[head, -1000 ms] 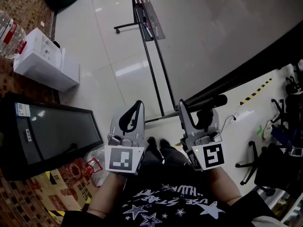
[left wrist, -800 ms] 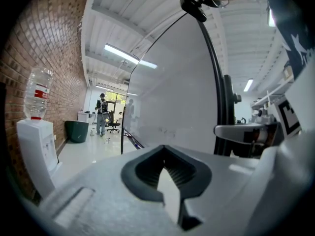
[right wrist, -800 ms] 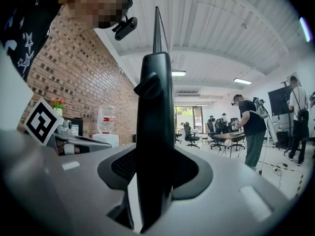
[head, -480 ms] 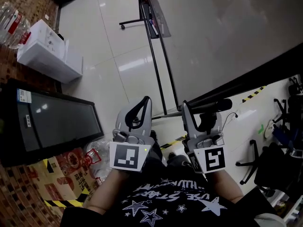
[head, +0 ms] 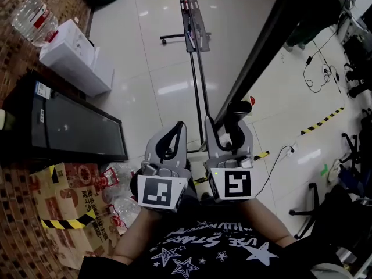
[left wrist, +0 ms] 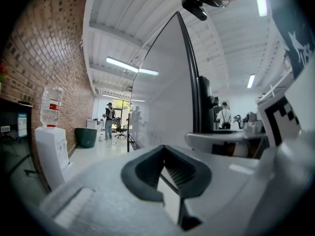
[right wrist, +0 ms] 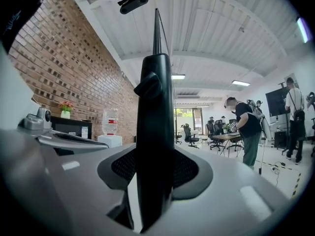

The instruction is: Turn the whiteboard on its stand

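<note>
The whiteboard (head: 264, 51) stands almost edge-on in the head view, its black top frame running away from me toward the upper right. Its thin black stand (head: 197, 92) with a pen tray (head: 195, 32) stands on the tiled floor. My right gripper (head: 228, 121) is shut on the board's black edge; in the right gripper view that edge (right wrist: 155, 107) runs straight up between the jaws of the right gripper (right wrist: 155, 173). My left gripper (head: 176, 129) is beside it, shut and empty, apart from the board. The board's pale face (left wrist: 162, 92) shows past the left gripper (left wrist: 170, 176).
A black flat screen (head: 75, 129) leans at the left beside cardboard boxes (head: 67, 205). A white water dispenser (head: 78, 60) with its bottle (head: 34, 19) stands by the brick wall. Office chairs (head: 354, 45), cables and striped floor tape (head: 322, 121) lie to the right. A person (right wrist: 248, 127) stands farther off.
The whiteboard has swung round from lying across the right of the head view to pointing away, almost edge-on. My right gripper has moved left with it, closer to the left gripper.
</note>
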